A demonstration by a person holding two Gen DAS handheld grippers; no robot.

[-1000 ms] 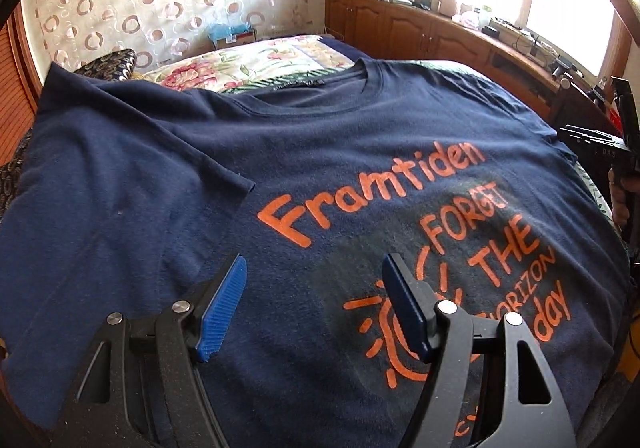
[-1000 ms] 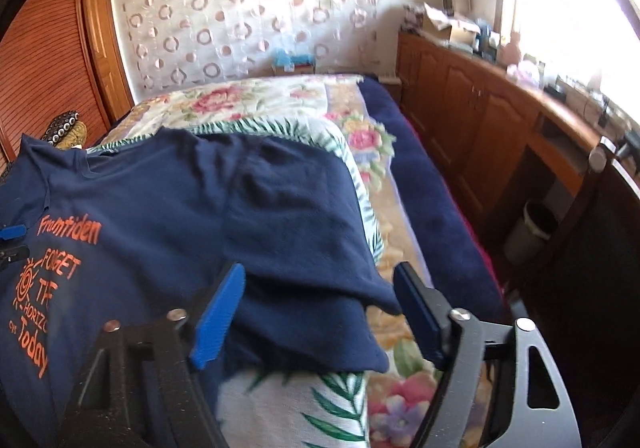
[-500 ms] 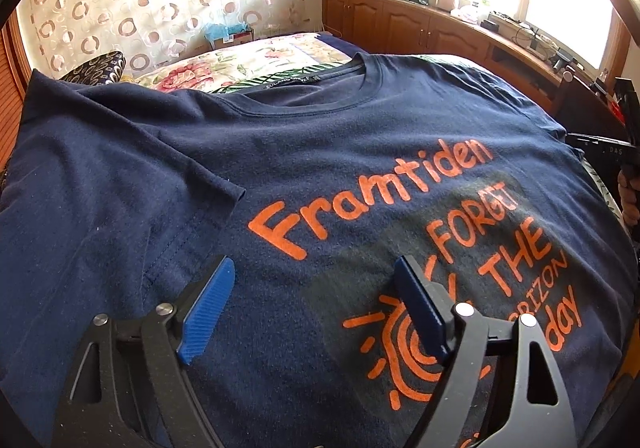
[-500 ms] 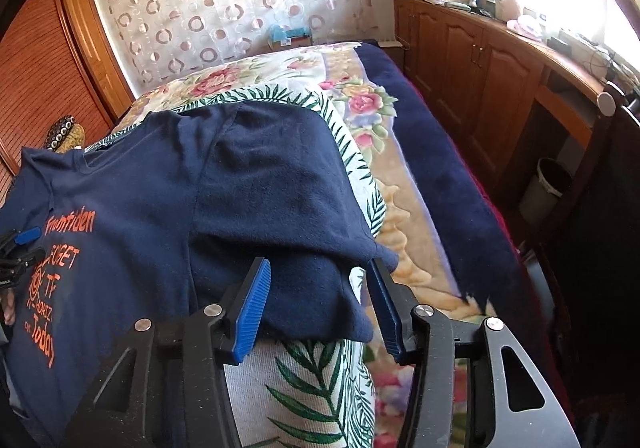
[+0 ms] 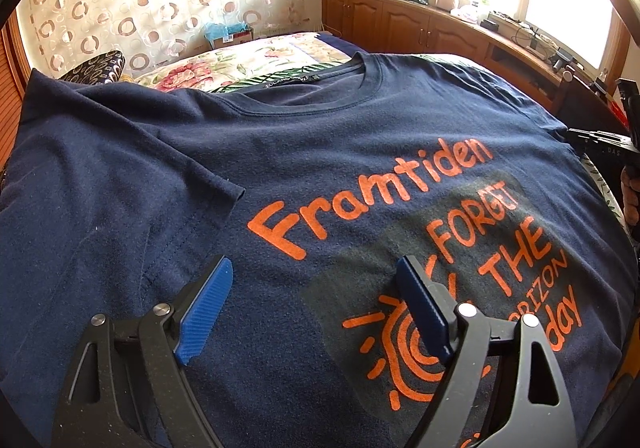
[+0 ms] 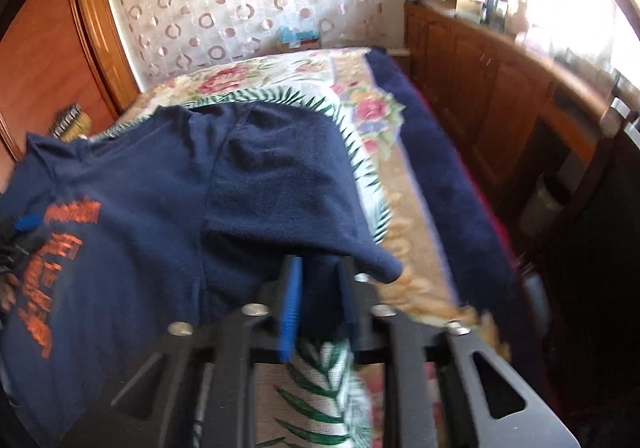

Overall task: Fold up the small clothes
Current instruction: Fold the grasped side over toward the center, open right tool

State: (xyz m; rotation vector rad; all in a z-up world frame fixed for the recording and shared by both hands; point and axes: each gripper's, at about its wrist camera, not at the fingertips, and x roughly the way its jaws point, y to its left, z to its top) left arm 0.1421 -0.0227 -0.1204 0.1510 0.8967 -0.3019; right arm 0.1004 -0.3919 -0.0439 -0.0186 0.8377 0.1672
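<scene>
The navy T-shirt (image 5: 320, 176) lies face up on the bed (image 6: 400, 184), its collar pointing away from both hands and its long axis running straight ahead of the jaws, from hem to neck. The right gripper (image 6: 318, 300) sits at the shirt's right side, where the sleeve (image 6: 288, 176) hangs just over and ahead of its jaws; the left gripper (image 5: 316, 308) is over the chest print, with the left sleeve (image 5: 120, 184) off to its left and slightly ahead. The right jaws have just been closing and now stand almost together, with a fold of the dark sleeve hem pinched between the blue pads (image 6: 290, 312), so this hand looks to have hold of the cloth. The left jaws have been opening and stand wide apart above the fabric, gripping nothing; whether their tips brush the shirt cannot be told. By my reading the right hand is the one placed to act, and the coming move turns on carrying that sleeve leftward, across the shirt's long axis, toward the orange lettering (image 5: 372, 192).
</scene>
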